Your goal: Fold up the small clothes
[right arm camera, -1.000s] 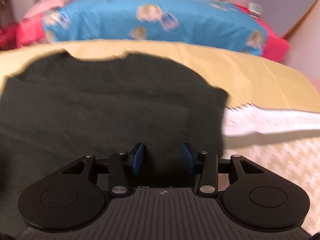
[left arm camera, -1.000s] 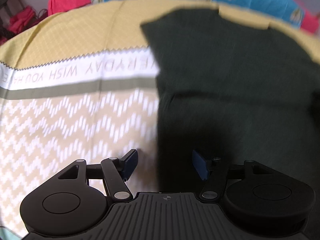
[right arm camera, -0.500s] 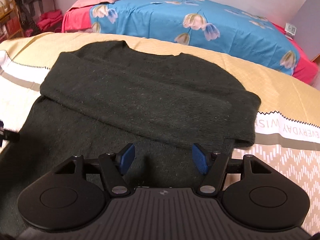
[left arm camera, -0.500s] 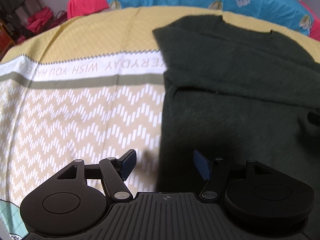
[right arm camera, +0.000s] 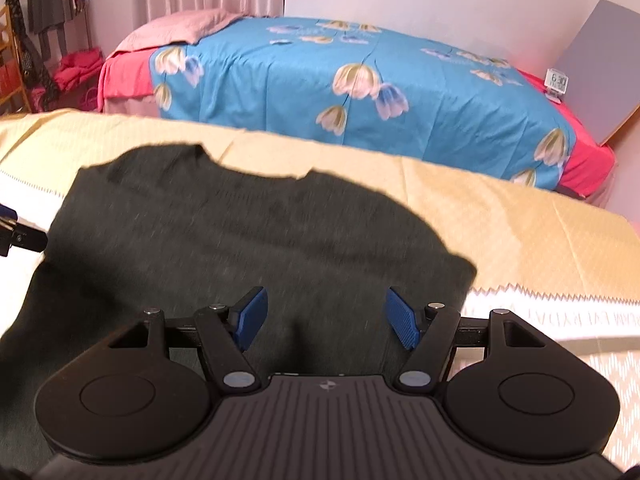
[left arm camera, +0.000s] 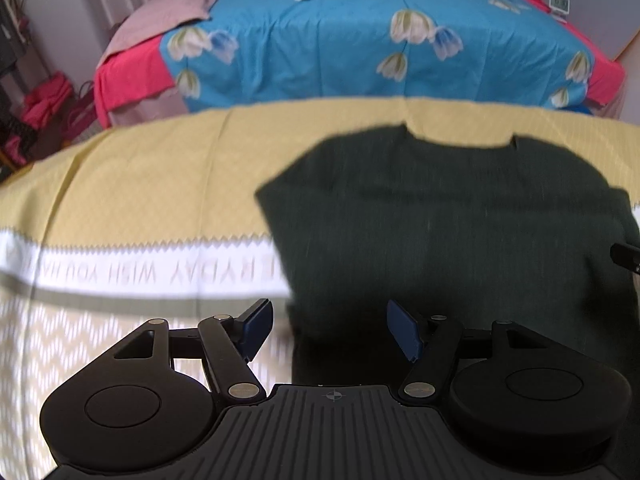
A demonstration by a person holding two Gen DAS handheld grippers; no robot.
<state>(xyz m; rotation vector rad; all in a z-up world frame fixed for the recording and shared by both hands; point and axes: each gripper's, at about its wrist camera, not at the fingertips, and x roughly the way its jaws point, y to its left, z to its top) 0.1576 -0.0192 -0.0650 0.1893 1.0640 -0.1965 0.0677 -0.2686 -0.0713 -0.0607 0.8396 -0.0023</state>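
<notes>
A dark green knit sweater (left arm camera: 460, 216) lies flat on the yellow patterned cloth (left arm camera: 140, 184), neckline at the far side, its sleeves folded in across the body. It also shows in the right wrist view (right arm camera: 248, 248). My left gripper (left arm camera: 328, 330) is open and empty, raised above the sweater's left edge. My right gripper (right arm camera: 326, 318) is open and empty, raised above the sweater's right part. The tip of the right gripper shows at the right edge of the left wrist view (left arm camera: 626, 256). The left one shows at the left edge of the right wrist view (right arm camera: 20, 236).
The cloth has a white band with lettering (left arm camera: 140, 272) and a zigzag pattern nearer me. Behind it stands a bed with a blue flowered cover (right arm camera: 360, 80) and red sheet. A small clock (right arm camera: 556, 82) sits at the bed's far right. Clothes hang at the far left (right arm camera: 36, 20).
Both grippers have lifted and pulled back from the sweater, so more of the bed shows. The right gripper's jaws opened wider over the last second. The sweater stays flat.
</notes>
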